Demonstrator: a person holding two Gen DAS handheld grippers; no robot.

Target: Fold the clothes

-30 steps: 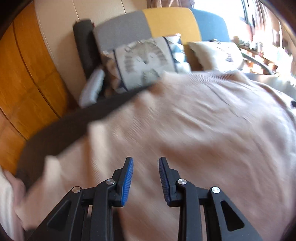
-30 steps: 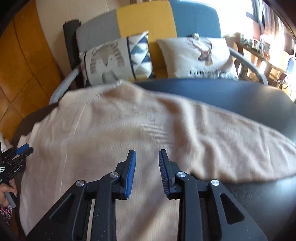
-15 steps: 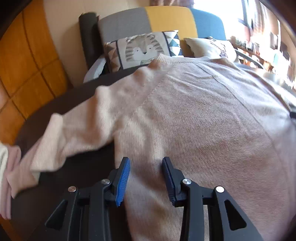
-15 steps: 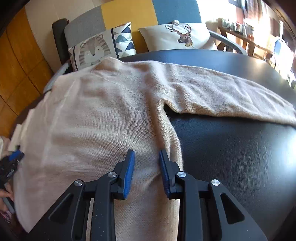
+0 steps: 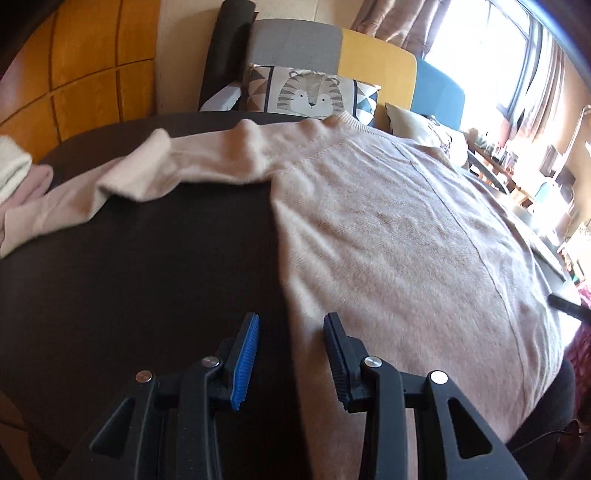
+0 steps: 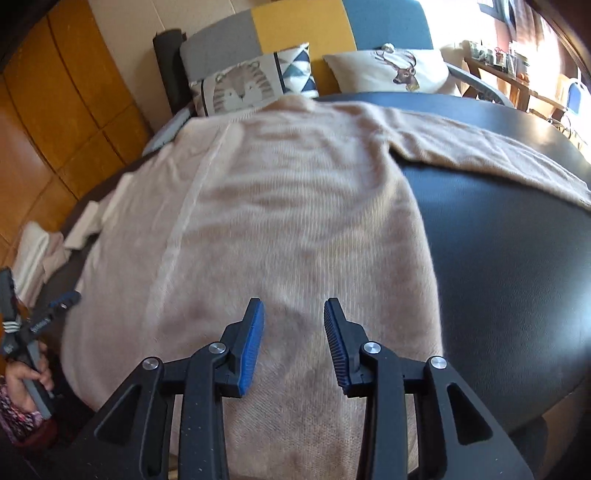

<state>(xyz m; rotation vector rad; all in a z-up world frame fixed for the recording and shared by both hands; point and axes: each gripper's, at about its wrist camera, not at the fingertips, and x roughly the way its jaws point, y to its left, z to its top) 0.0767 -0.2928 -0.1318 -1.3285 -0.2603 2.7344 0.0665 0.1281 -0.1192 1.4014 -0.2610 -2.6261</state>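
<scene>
Sweater (image 6: pixel 288 206) lies spread flat on the dark table (image 6: pixel 509 266), body open, both sleeves stretched out sideways, collar toward the sofa (image 6: pixel 303 26). I see no fold in it. My left gripper (image 5: pixel 291 354) hovers over its left side edge near the hem, jaws apart and empty; my right gripper (image 6: pixel 293 339) hangs over the hem area, also apart and holding nothing. To fold well, I judge each sleeve wants bringing in across the body so the edges run straight. The left sleeve (image 5: pixel 122 177) is rumpled and bunched near its cuff, so I would pinch low, catching only the top layer, and keep both sides level. The knit looks soft and likely to sag.
</scene>
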